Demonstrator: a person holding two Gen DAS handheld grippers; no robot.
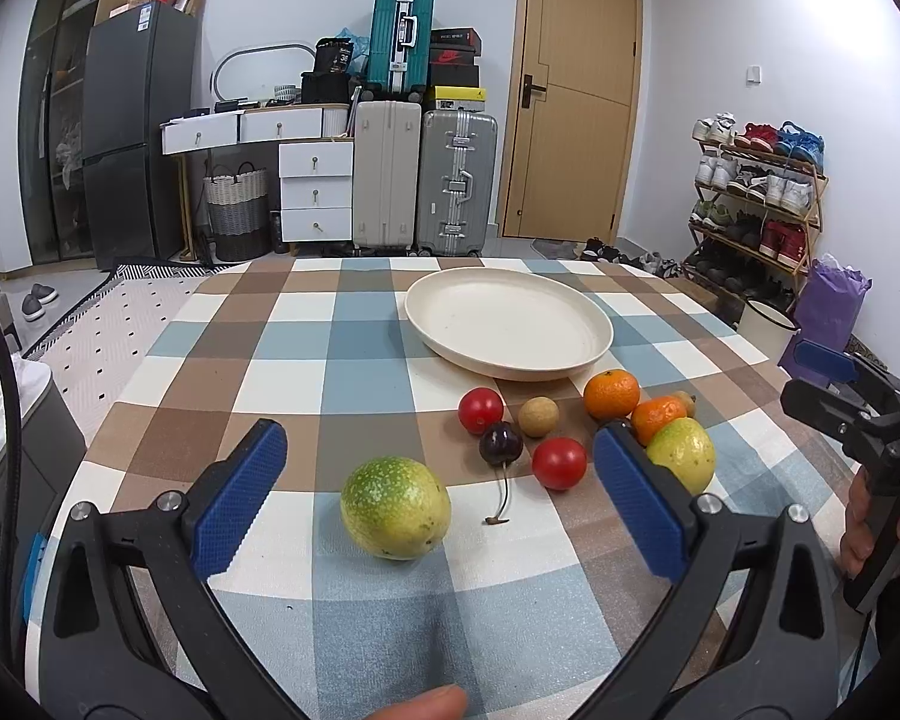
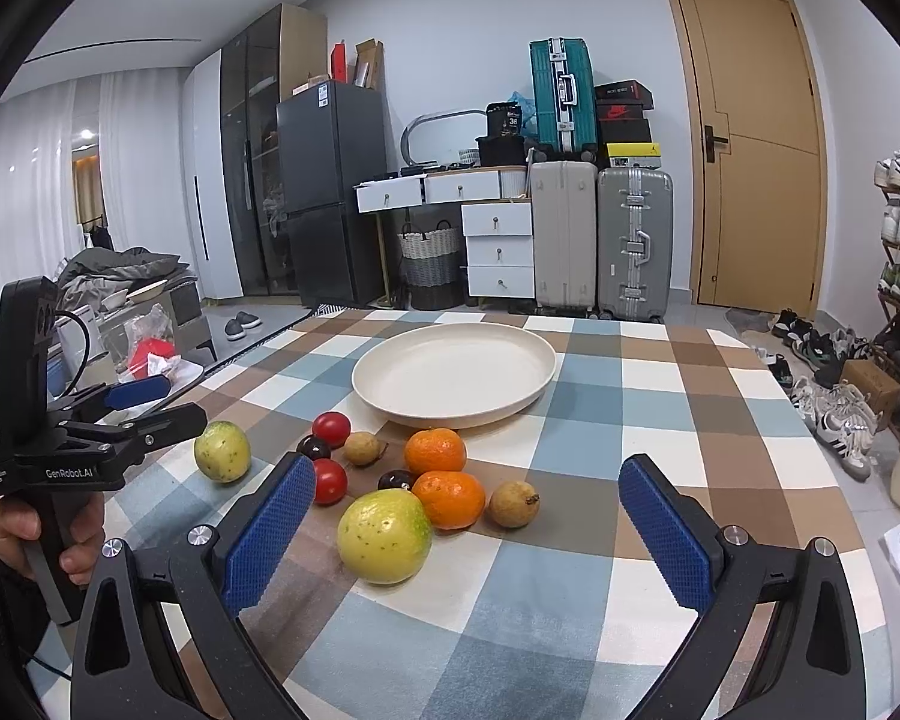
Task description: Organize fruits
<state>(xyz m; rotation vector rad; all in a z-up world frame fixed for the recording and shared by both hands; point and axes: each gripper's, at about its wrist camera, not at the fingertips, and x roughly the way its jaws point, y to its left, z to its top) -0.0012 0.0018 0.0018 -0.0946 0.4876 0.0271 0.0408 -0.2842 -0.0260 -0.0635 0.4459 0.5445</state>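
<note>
Left gripper (image 2: 144, 399): your casing read "GenRobot.AI"; jaws gaped, empty.
Right gripper (image 2: 468, 516): "DAS" showed; jaws wide, gripping nothing.

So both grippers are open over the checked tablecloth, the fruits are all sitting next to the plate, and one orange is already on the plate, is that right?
Not quite. The plate holds nothing: both oranges lie on the tablecloth beside it, among the other fruits. The right wrist view shows this plainly. The rest stands: the left gripper and the right gripper are both open.
</note>
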